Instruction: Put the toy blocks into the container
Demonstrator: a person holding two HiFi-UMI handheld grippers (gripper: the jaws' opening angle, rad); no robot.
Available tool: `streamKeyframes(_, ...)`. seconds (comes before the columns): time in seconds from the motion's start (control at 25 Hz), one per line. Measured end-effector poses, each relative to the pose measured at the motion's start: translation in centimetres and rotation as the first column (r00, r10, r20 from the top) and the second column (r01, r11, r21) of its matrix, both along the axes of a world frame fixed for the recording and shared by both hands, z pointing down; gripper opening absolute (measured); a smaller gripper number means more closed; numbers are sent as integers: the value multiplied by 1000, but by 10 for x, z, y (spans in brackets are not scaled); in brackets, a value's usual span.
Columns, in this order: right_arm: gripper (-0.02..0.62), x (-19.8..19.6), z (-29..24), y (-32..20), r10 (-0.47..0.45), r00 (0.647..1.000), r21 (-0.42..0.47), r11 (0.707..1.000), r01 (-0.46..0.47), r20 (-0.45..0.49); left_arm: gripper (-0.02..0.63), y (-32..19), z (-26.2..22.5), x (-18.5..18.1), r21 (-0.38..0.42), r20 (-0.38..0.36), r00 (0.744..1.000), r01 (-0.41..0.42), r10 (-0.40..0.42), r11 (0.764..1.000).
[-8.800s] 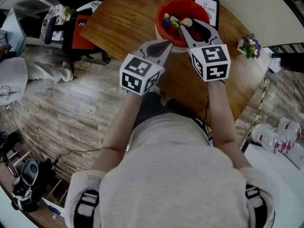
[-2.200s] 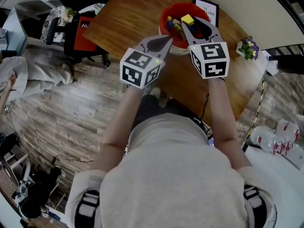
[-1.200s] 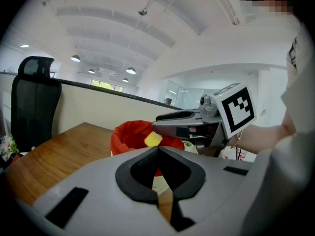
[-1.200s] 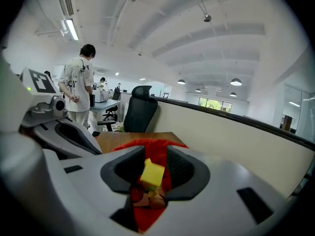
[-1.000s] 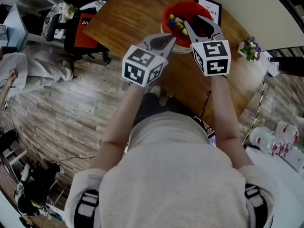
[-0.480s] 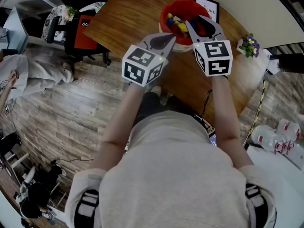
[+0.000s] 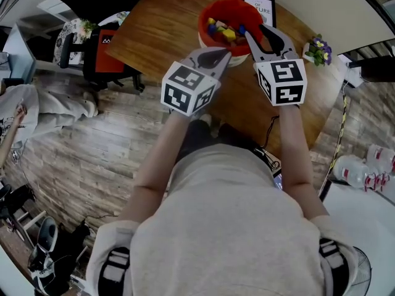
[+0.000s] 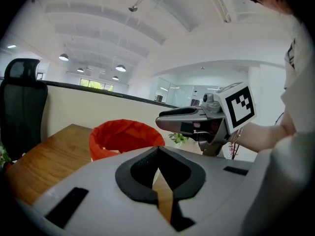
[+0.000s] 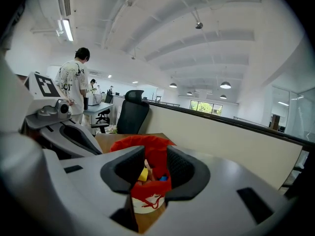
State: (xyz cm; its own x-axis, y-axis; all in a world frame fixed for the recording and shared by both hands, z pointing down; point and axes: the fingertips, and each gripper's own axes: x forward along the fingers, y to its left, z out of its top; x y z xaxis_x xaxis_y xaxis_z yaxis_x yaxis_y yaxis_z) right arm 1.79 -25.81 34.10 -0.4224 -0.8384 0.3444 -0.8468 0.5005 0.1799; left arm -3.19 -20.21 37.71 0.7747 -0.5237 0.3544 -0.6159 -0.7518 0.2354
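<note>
Looking down in the head view: red container (image 7: pixel 210 12) sits on the wooden table (image 7: pixel 160 32), with the toy blocks (image 7: pixel 224 32) heaped inside it. Right gripper (image 7: pixel 262 32) hangs at the container's near-right rim, jaws spread. Left gripper (image 7: pixel 227 54) sits just short of the container, on its near side, and its jaws run to a single point. A framed picture (image 7: pixel 260 8) stands behind the container; a small flower pot (image 7: pixel 318 48) is off to the right.

Left gripper view: left gripper (image 8: pixel 157 149) has its tips meeting, with only a thin slit lower down and nothing in it. Container (image 8: pixel 123 136) is ahead and to the left; right gripper (image 8: pixel 189 124) crosses the frame beyond it.

Right gripper view: right gripper (image 9: pixel 155 151) has its jaws apart, with nothing clamped. Container (image 9: pixel 150 181) shows through the gap, a yellow block (image 9: pixel 143 175) visible in it. Left gripper (image 9: pixel 64 129) is at left. A person (image 9: pixel 74 87) and a black office chair (image 9: pixel 132 113) are in the background.
</note>
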Motion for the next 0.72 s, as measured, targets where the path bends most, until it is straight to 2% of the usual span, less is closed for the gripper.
streamKeyframes(0.36, 149, 35, 9, 22, 89, 995, -24, 996, -88, 42, 14, 13, -5, 23, 15, 8, 997, -82, 82, 996)
streamKeyframes(0.72, 138, 61, 22, 58, 146, 987, -69, 988, -142, 64, 14, 33, -2, 52, 27, 31, 982, -185, 184, 982)
